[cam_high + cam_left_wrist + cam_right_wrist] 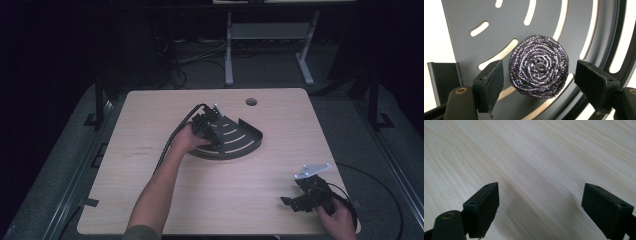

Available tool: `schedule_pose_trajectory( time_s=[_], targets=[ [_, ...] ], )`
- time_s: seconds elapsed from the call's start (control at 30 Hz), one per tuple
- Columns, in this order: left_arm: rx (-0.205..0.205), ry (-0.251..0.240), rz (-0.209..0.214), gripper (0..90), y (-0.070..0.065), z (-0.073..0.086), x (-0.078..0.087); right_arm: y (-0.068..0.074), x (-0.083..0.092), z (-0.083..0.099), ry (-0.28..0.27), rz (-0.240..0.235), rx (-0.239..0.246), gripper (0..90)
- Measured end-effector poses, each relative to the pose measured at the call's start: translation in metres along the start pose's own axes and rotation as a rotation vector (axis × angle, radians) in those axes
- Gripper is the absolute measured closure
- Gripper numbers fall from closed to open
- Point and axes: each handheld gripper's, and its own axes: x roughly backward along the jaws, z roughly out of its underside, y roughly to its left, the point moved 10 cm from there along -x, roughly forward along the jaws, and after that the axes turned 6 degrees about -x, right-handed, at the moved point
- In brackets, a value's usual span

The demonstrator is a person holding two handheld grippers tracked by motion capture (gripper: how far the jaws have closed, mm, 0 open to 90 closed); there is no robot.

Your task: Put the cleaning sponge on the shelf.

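A coiled steel-wool scourer lies on a dark grey, quarter-round slotted tray. My left gripper is open and straddles the scourer; there is a clear gap at the right pad and a narrow one at the left pad. In the high view the left gripper points down into the tray near the middle of the table. My right gripper rests near the front right corner. It is open, with nothing but bare wood between its pads.
The light wooden table has a round cable hole at its far edge. The tray has a raised wall along its right and curved sides. Cables trail from both grippers. Dark floor and a desk frame lie beyond.
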Motion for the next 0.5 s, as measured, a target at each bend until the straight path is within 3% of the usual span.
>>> schedule_pose_trajectory(
  time_s=[0.5],
  targets=[
    [-0.01,0.005,-0.013,21.7,-0.005,0.006,0.017,0.003,-0.001,0.0,0.001,0.001,0.005,14.3]
  ],
)
